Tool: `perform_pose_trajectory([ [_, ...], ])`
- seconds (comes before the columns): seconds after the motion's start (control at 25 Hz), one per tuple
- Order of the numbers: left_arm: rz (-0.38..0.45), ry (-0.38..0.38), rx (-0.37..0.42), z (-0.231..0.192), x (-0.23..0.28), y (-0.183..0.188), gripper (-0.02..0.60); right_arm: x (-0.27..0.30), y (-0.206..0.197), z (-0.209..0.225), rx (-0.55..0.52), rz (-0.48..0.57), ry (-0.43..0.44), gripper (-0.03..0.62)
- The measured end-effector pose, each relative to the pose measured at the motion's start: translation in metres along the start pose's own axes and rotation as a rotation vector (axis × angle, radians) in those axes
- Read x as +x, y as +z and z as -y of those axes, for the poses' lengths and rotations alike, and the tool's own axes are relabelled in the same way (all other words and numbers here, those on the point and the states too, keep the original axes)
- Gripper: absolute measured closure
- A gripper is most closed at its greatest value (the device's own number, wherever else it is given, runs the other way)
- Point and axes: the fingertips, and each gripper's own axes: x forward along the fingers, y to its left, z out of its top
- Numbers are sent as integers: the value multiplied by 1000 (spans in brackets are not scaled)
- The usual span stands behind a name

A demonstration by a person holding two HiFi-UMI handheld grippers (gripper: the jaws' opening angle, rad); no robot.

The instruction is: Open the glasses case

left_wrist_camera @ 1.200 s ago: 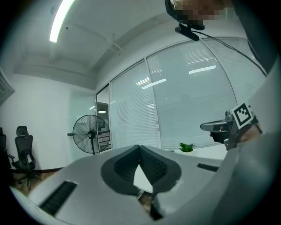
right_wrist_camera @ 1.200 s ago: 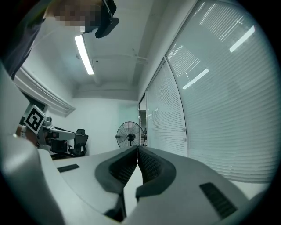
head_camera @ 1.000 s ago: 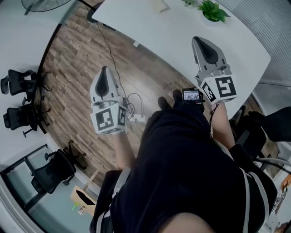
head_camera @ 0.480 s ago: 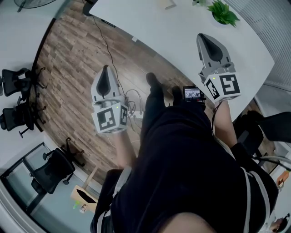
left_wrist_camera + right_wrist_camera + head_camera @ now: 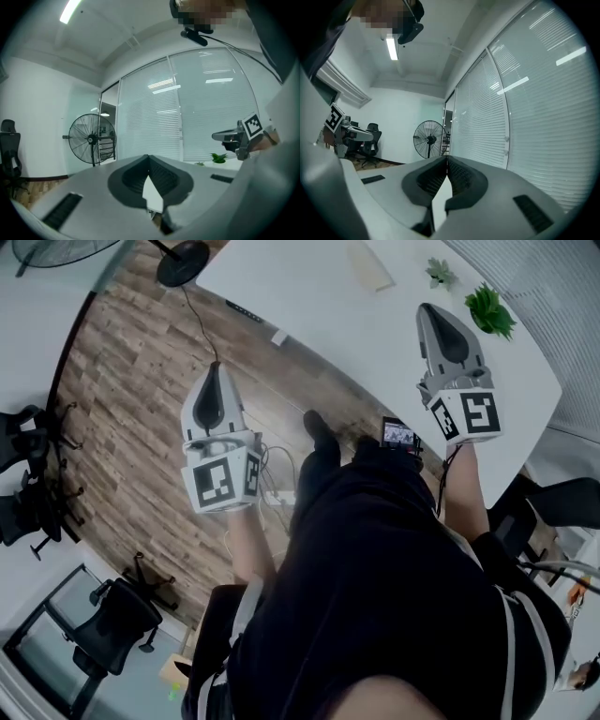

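White worktop [image 5: 309,306], curved edge, above wood-plank floor [image 5: 131,409]. On worktop: pale flat oblong object [image 5: 370,265] near far side; small plant [image 5: 441,273] just right of it, larger plant [image 5: 492,310] further right. On floor: round black fan base [image 5: 183,261], black cable [image 5: 208,329].

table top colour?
The table is plain white; the head view shows it best.

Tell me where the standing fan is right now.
In the head view the standing fan sits at the top left, its round base on the wood floor just off the white table's left end.
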Motion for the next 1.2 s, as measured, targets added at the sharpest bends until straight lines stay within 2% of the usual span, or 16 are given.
perform_pose_trajectory([
  [0.28,-15,4,-26,-22,15,-4,584,34,-8,6,5,-32,-17,577],
  [0.52,-28,43,18,-25,24,4,584,60,-25,19,15,-17,8,577],
  [0.96,-11,63,29,-4,50,22,584,77,-59,63,56,-55,-20,577],
  [1.08,-31,67,32,-1,54,18,584,86,-76,64,14,-100,21,576],
  [1.2,-52,72,33,-2,50,11,584,99,-106,55,-111,-184,78,557],
])
